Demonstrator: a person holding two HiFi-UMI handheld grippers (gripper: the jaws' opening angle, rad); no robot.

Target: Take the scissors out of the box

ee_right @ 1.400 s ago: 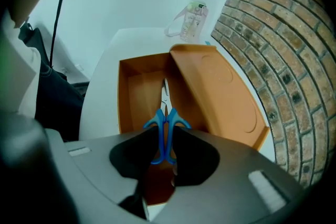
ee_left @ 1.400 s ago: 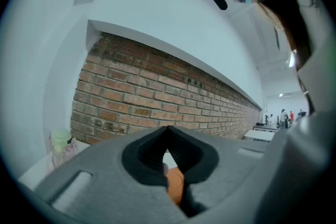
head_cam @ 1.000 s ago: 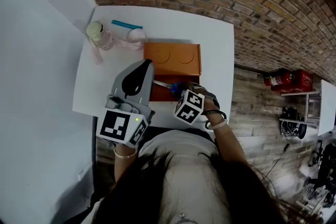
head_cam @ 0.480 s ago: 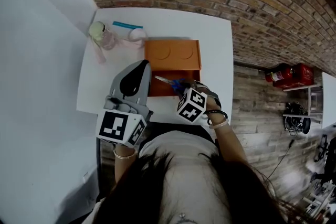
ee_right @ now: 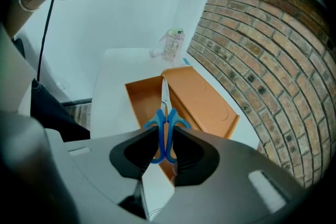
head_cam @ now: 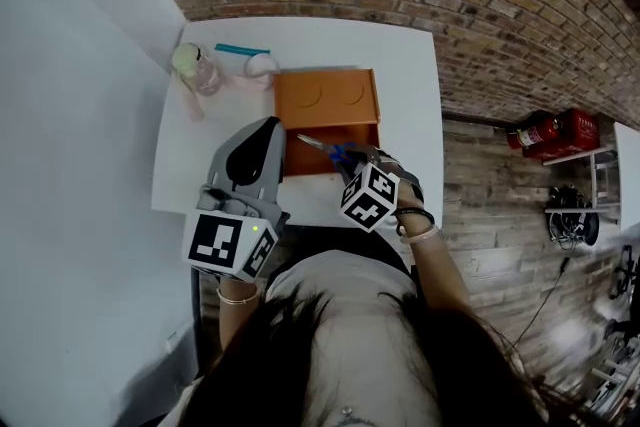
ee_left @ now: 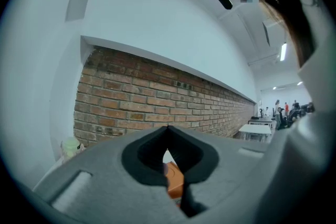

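Left gripper (head_cam: 270, 127) was level, just left of the orange box (head_cam: 340, 100) on the white table (head_cam: 410, 75), jaws closed tip to tip and empty. Scissors (ee_right: 165, 107) were held over the box's open half, blades pointing away. Right gripper (ee_right: 167, 136), tilted downward, clamped their blue handles.

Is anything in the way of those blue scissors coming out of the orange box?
Nothing visible does. The right claw is shut on the scissors at their blue handles. The box lies open with its lid folded back, and the left claw sits off to one side of it.
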